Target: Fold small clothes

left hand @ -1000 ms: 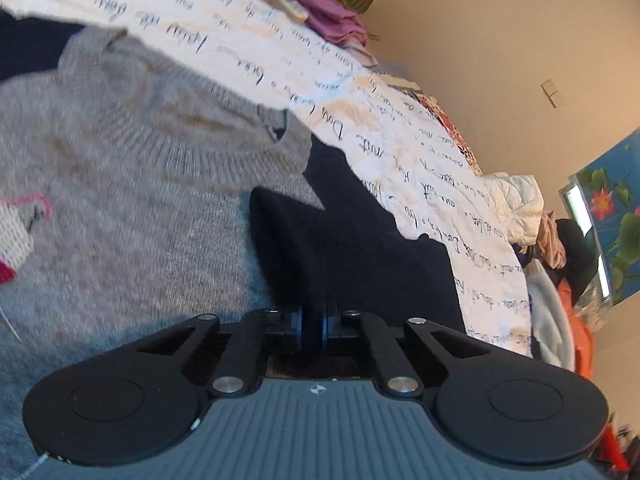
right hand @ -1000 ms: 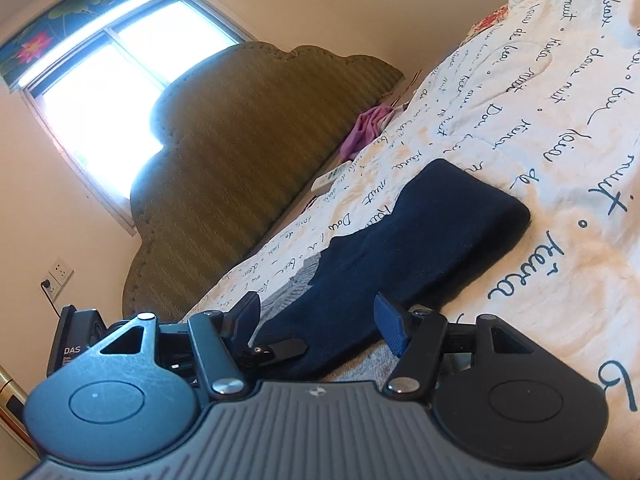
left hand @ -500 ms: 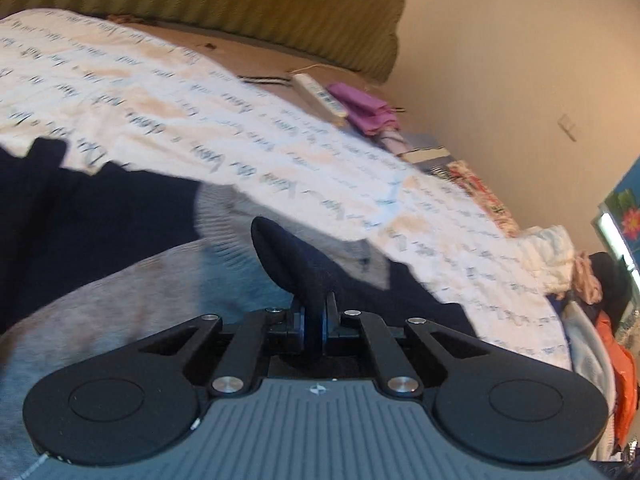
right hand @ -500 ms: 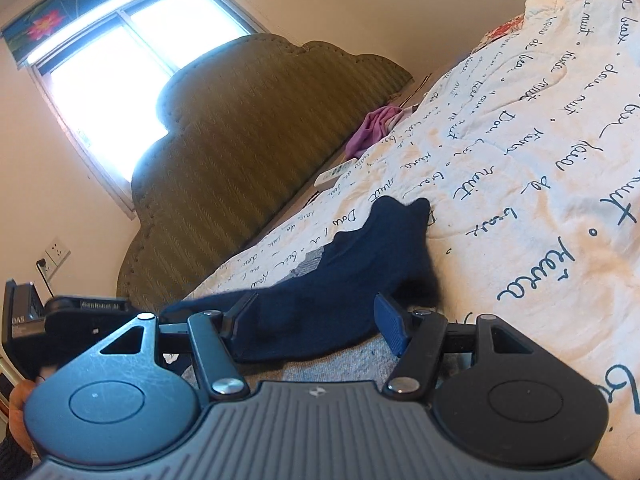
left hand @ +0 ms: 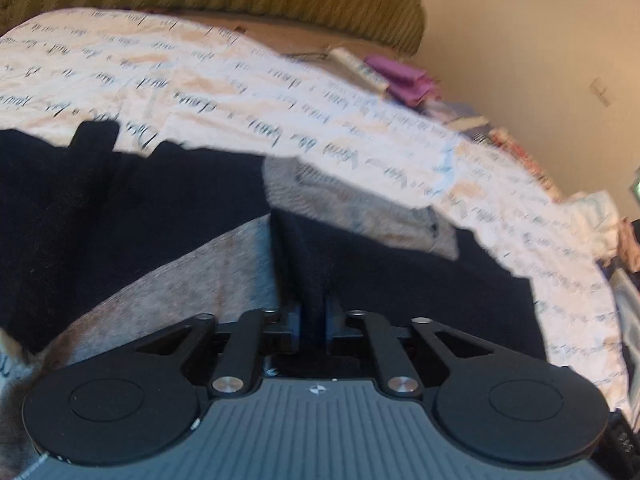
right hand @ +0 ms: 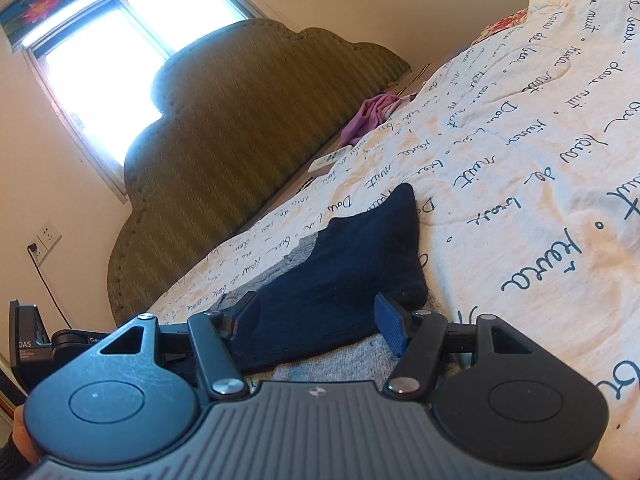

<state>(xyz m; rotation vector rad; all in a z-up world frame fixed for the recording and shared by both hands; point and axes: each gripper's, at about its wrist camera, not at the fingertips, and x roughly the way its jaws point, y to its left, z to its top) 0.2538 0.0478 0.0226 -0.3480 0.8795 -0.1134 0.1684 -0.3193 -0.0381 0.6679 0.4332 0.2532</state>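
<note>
A small grey sweater [left hand: 224,276] with navy sleeves lies on the white quilt [left hand: 240,92]. My left gripper [left hand: 313,320] is shut on the right navy sleeve [left hand: 400,280], which is pulled in across the grey body. The other navy sleeve [left hand: 100,208] lies folded over the left side. In the right wrist view my right gripper [right hand: 318,326] is open and empty, low over the sweater, with the folded navy sleeve [right hand: 352,272] between and beyond its fingers. The grey knit [right hand: 348,360] shows under it.
An olive headboard [right hand: 224,144] stands at the bed's far end under a bright window. A remote [right hand: 330,160] and purple cloth [right hand: 372,114] lie near it. More clothes are piled at the bed's right edge [left hand: 600,216]. The left gripper's body [right hand: 44,346] shows at the left.
My left gripper has carried the navy sleeve inward over the grey body and dropped lower. In the right wrist view the sleeve went from lying straight on the quilt to folded back.
</note>
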